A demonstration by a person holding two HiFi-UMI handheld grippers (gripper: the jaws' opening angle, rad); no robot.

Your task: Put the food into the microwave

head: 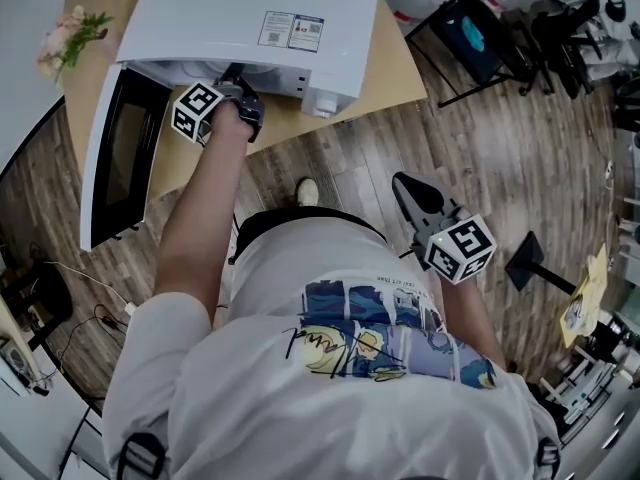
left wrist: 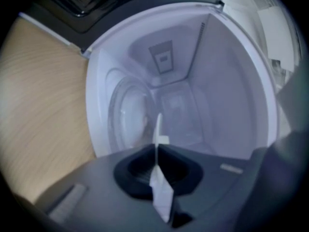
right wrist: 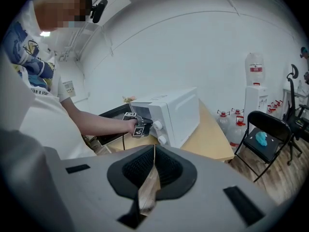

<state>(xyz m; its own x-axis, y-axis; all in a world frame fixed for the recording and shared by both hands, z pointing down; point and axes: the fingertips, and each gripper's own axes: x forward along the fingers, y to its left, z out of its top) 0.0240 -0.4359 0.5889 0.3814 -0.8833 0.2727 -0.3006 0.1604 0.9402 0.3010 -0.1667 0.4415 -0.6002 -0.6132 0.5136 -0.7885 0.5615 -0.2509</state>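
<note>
The white microwave stands on a wooden table with its dark door swung open to the left. My left gripper is at the mouth of the opening, jaws shut with nothing between them. In the left gripper view the gripper looks into the white cavity, where the round glass turntable lies. I cannot make out any food. My right gripper hangs away from the table over the floor, shut and empty. In the right gripper view it faces the microwave from a distance.
A black folding chair with a blue item stands right of the table, and water bottles are beside it. Flowers sit at the table's far left corner. Cables lie on the wooden floor at left.
</note>
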